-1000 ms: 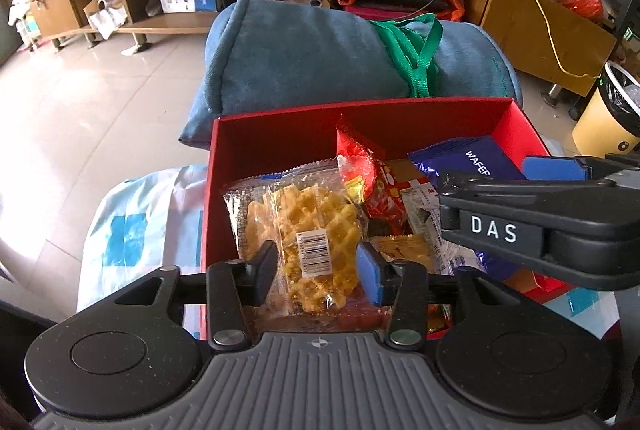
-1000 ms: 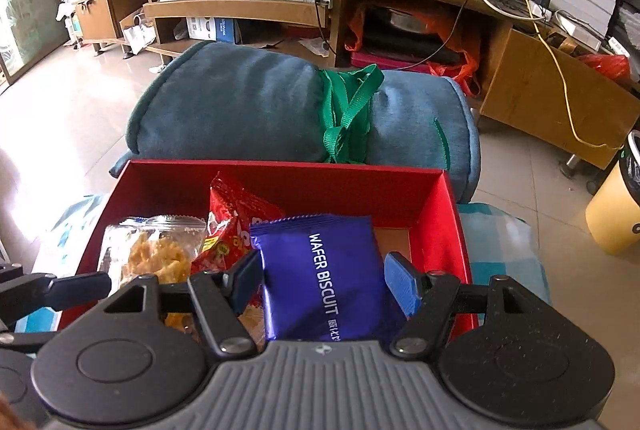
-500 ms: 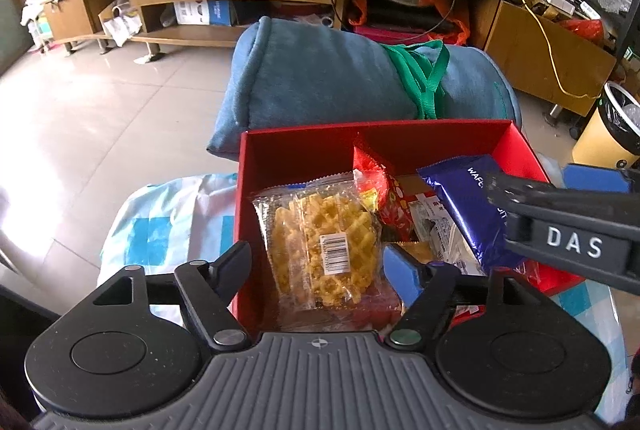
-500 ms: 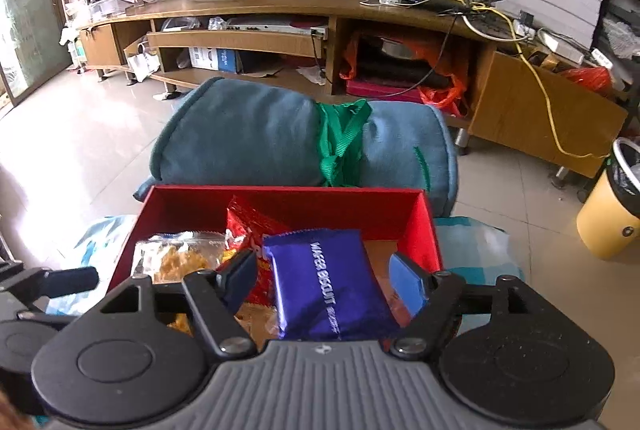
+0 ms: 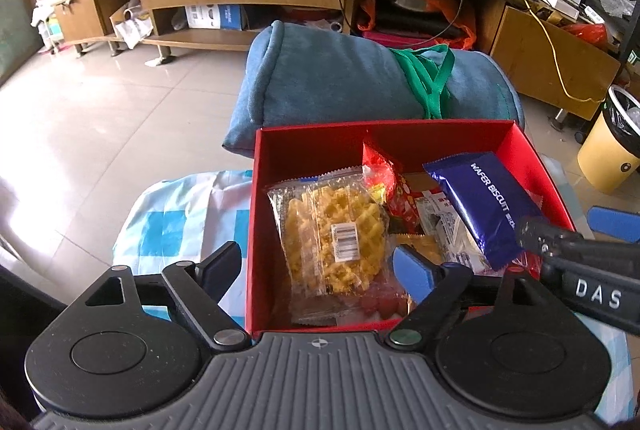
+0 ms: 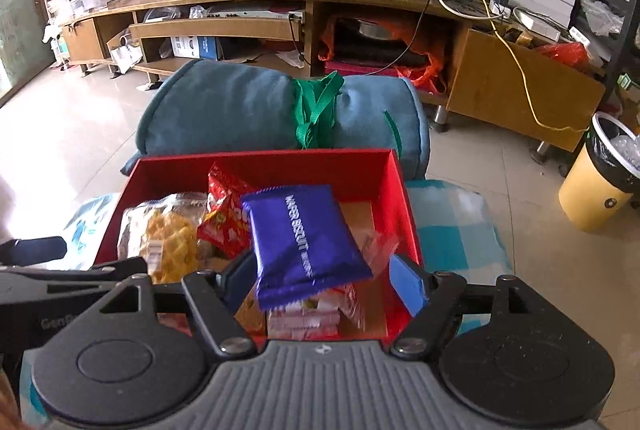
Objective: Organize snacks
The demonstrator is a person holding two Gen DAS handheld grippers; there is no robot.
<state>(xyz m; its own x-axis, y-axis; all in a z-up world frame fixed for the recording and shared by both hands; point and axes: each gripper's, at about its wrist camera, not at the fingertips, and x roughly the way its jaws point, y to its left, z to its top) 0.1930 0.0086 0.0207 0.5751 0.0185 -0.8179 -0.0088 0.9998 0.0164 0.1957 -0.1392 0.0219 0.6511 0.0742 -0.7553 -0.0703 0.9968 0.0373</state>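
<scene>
Right wrist view | right gripper [image 6: 320, 282] released, glossy blue wafer-biscuit packet [image 6: 304, 238] loose between jaws | left gripper [image 5: 316, 266] released | risk: packet slides off heaped snacks in red cardboard box [image 6: 404, 197].

1. Your red box [image 5: 404, 133] stands open at the top, but snacks crowd its floor: the waffle packet [image 5: 332, 230] fills the left half, the blue wafer biscuit pack [image 6: 304, 242] lies tilted across the right.
2. Bare cardboard shows only at the far right corner of the box.
3. The rolled blue cushion [image 5: 340, 81] presses against the far wall, blocking any approach from behind.
4. The right gripper [image 5: 568, 242] crosses the box's right wall.
5. Open tiled floor [image 5: 100, 117] lies to the left.
</scene>
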